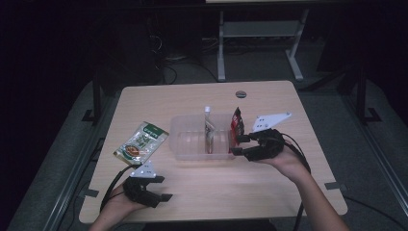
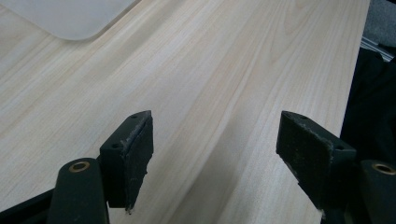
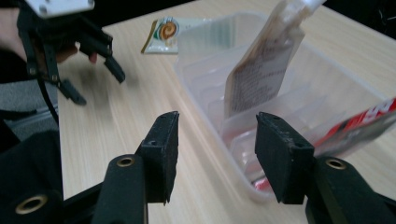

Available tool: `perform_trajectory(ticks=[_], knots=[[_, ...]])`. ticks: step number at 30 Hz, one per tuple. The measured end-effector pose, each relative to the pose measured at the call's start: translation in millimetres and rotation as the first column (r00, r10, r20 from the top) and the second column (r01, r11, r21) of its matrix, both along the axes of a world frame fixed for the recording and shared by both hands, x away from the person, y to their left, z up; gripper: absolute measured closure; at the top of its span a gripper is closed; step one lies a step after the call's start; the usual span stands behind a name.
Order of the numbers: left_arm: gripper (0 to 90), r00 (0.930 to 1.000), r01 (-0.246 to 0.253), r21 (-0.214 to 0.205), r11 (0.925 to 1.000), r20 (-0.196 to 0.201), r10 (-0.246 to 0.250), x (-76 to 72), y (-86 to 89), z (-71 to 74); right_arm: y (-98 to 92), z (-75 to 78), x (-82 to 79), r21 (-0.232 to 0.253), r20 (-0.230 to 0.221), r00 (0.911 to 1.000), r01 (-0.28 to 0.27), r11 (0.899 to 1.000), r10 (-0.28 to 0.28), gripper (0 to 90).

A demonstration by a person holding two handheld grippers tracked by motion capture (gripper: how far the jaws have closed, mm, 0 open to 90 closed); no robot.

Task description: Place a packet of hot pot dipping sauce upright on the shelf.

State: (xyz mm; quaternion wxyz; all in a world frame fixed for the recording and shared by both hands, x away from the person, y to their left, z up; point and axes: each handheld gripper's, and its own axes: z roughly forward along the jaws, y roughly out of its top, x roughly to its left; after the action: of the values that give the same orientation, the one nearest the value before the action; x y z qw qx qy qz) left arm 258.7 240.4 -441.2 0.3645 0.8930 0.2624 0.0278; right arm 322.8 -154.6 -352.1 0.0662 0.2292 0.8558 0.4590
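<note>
Right gripper (image 1: 239, 145) at right end wall of clear plastic divided bin (image 1: 192, 139), jaws apart, nothing between pads. Red snack packet (image 1: 236, 122) upright in bin's right compartment, just beside jaws. Pale printed pouch (image 1: 210, 132) upright against middle divider. Left gripper (image 1: 162, 188) near front table edge, jaws wide, empty, over bare light wood table (image 1: 216, 187). Green-white flat sachet (image 1: 141, 141) lies left of bin, apart from it. Open tabletop between bin and front edge.

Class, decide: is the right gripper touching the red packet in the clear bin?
Apart. In the right gripper view the right gripper has open jaws with nothing between them; the red packet leans in the clear bin beyond them.
</note>
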Motion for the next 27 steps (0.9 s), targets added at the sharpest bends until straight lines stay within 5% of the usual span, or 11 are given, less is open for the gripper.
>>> perform_trajectory(ticks=[14, 27], knots=[[27.8, 0.9999, -0.010, 0.007, 0.9999, -0.005, 0.010, -0.5, 3.3, 1.1, -12.0, -36.9, -27.2, -0.012, -0.028, 0.9996, -0.004, 1.000, 0.004, 43.5], [41.8, 0.9990, -0.044, 0.017, 0.9989, 0.000, 0.044, 2.7, 11.2, 6.8, -20.7, -75.7, -52.2, -0.027, -0.087, 0.9951, 0.044, 0.999, -0.046, 33.4]])
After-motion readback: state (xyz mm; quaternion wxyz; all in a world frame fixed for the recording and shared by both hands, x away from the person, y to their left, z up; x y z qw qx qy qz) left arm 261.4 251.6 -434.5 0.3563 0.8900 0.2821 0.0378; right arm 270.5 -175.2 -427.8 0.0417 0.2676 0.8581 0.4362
